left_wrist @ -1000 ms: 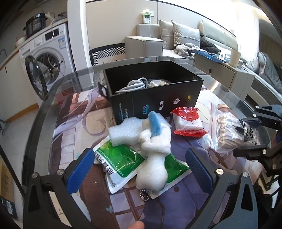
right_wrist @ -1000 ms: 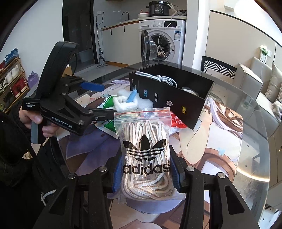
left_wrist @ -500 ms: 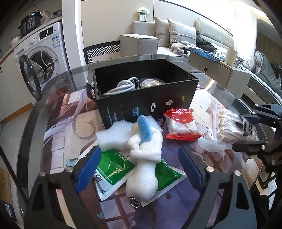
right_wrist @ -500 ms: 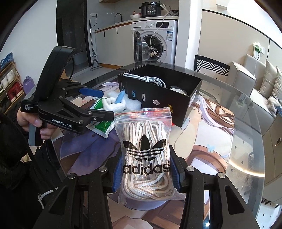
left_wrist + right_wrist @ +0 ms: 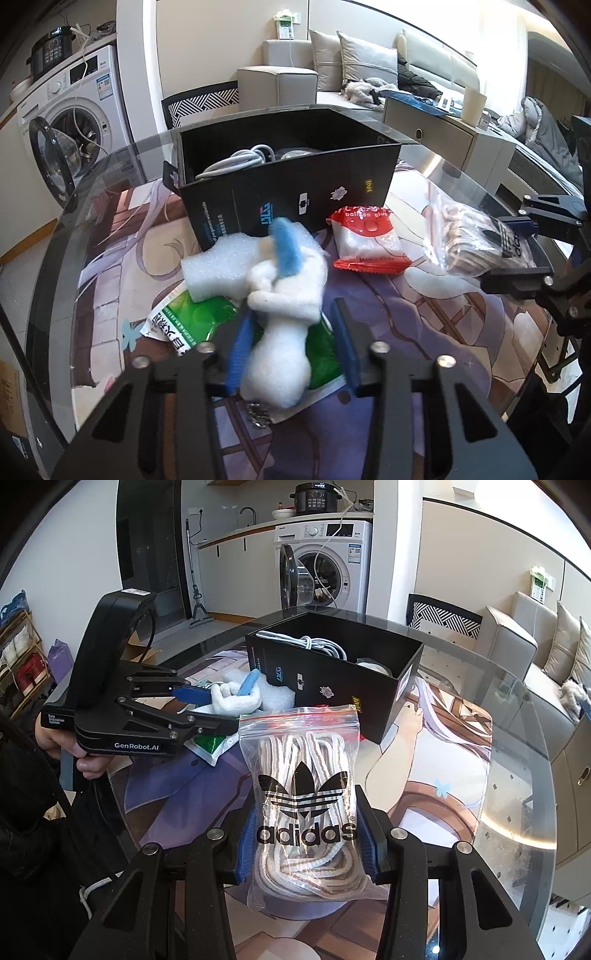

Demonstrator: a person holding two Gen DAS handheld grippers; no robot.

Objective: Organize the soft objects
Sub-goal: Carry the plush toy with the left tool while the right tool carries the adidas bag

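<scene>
Spreading under everything is the round glass tabletop point(image 5: 517, 738) with an anime-print mat beneath the glass. Toward its far edge stands the open black cardboard box point(image 5: 295, 192), with a coil of grey-white cable point(image 5: 240, 158) inside it.

Next in size, the clear zip bag of cream shoelaces with a black adidas logo point(image 5: 306, 805) is upright between the blue pads of the right claw point(image 5: 306, 845), which grips it by its lower half; whether the bag's bottom rests on the tabletop cannot be told. In the left wrist view this bag sits near the right edge of the tabletop.

The green and white flat plastic packet point(image 5: 192, 321) lies flat toward the near edge, partly under the white plush toy with a blue ear-like piece point(image 5: 284, 295). The left claw point(image 5: 291, 347) has its blue pads point(image 5: 236, 354) narrowed around the toy's lower body; the left pad looks to touch it, while contact at the right pad is unclear. A small metal keychain point(image 5: 260, 415) shows below the toy.

The white foam block point(image 5: 218, 266) lies touching the toy, just in front of the box. The red and white sealed snack-style pouch point(image 5: 365, 240) lies beside the box's front wall, between the toy and the shoelace bag.
</scene>
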